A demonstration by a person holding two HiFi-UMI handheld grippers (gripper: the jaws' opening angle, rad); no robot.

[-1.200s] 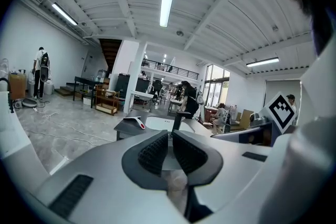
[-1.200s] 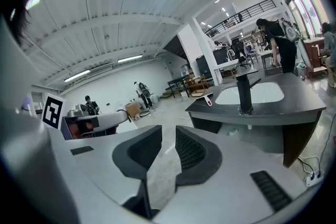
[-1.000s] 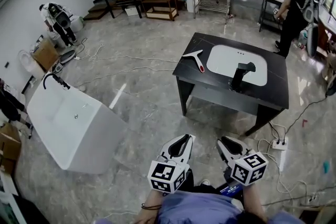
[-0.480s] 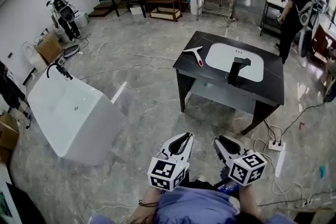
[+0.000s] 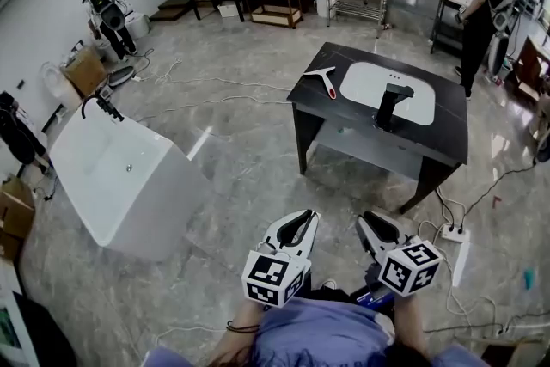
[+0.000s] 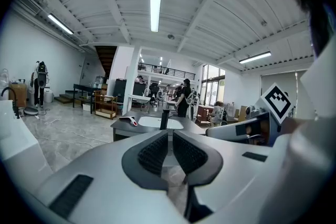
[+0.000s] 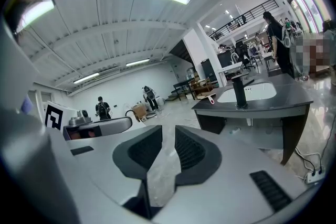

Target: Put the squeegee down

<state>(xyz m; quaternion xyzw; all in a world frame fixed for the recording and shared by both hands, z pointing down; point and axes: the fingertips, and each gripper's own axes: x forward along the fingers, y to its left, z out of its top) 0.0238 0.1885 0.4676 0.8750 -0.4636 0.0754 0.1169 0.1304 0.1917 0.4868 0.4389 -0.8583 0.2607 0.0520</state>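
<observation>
I see the squeegee (image 5: 322, 80) lying on the desk (image 5: 447, 146) beside the sink (image 5: 365, 86). My left hand-held gripper (image 5: 305, 217) and right hand-held gripper (image 5: 365, 221) are each open a crack, holding nothing.

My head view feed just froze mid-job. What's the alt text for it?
A white-and-red squeegee lies on the left end of a dark sink table across the floor, beside its white basin and black faucet. The left tool and right tool are held low in front, both empty, jaws barely apart. A white bathtub stands at left.
</observation>
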